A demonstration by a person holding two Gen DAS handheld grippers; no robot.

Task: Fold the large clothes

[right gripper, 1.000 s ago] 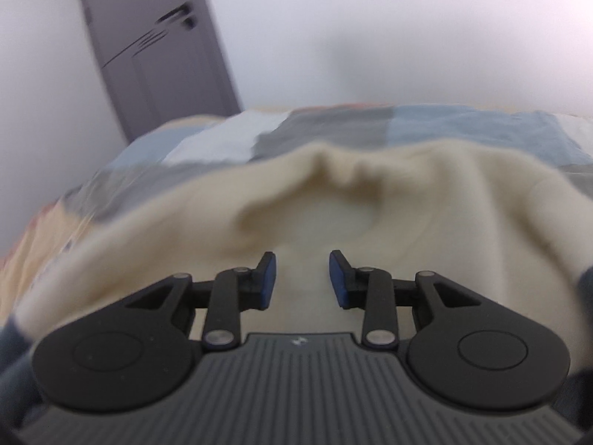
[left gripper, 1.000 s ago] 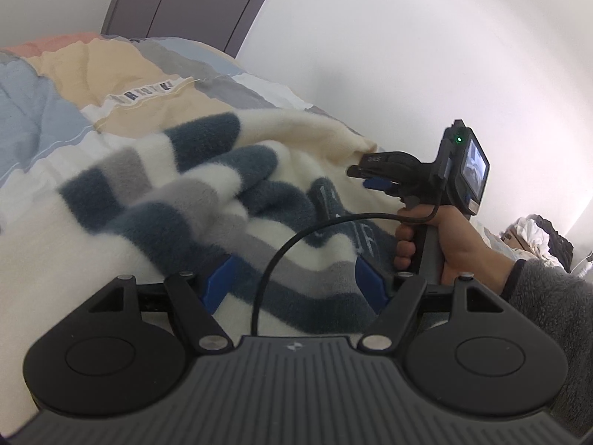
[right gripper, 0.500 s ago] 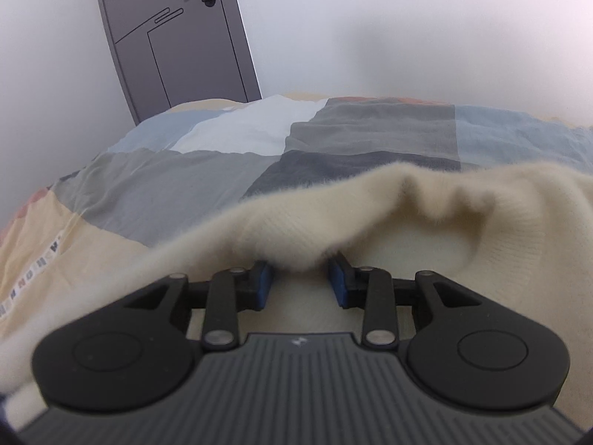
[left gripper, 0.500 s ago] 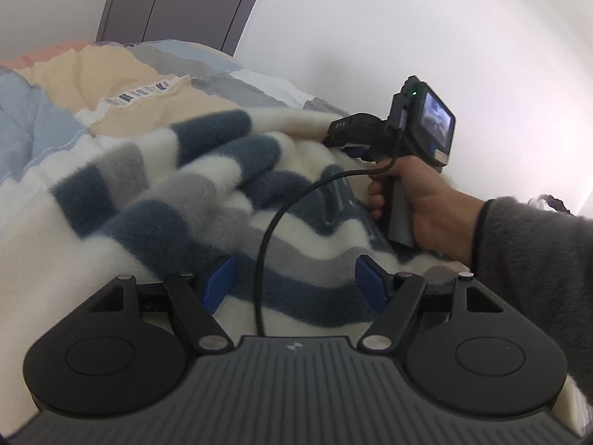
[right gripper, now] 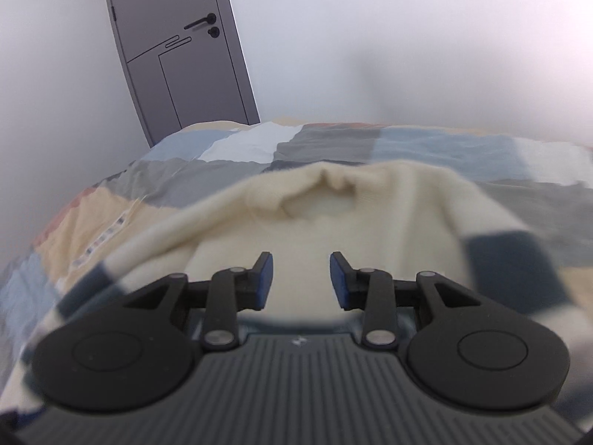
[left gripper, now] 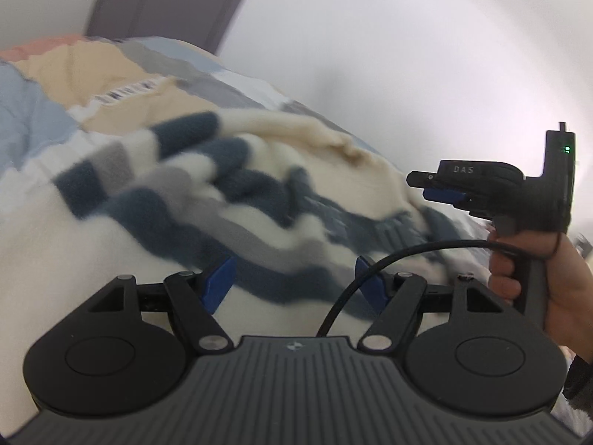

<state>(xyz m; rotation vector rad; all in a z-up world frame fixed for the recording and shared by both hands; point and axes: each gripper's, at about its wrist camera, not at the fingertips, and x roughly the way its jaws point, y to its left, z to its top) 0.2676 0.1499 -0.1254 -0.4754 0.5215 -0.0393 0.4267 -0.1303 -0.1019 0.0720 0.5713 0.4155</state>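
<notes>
Patchwork cotton in blue, grey, white, beige and a pink corner covers the bed (left gripper: 44, 111), the broadest thing in either view, with a pale wall behind it and a grey panelled door (right gripper: 185, 66) carrying a dark lever handle at its far end. A printed label strip (left gripper: 126, 92) lies on a beige patch.

Spread over the bed is the sweater (left gripper: 178, 193), a thick, fuzzy knit: cream over most of its body, with navy and grey stripes across it. It lies rumpled, in soft folds. Seen from the right wrist camera, its cream collar opening sits just ahead of the fingers, and striped sleeves trail off to either side, blurred.

At the right edge of the left wrist view, a hand (left gripper: 548, 278) in a grey fleecy sleeve grips an upright black handle, holding the right gripper (left gripper: 437, 191) roughly level above the sweater's edge, its blue-padded fingers pointing left. In its own view those fingers stand partly open with nothing between them, apart from the knit below.

Low over the striped part, the left gripper (left gripper: 296, 282) has its fingers spread wide, empty, and angled down toward the fabric. A black cable (left gripper: 370, 274) arcs in front of it.
</notes>
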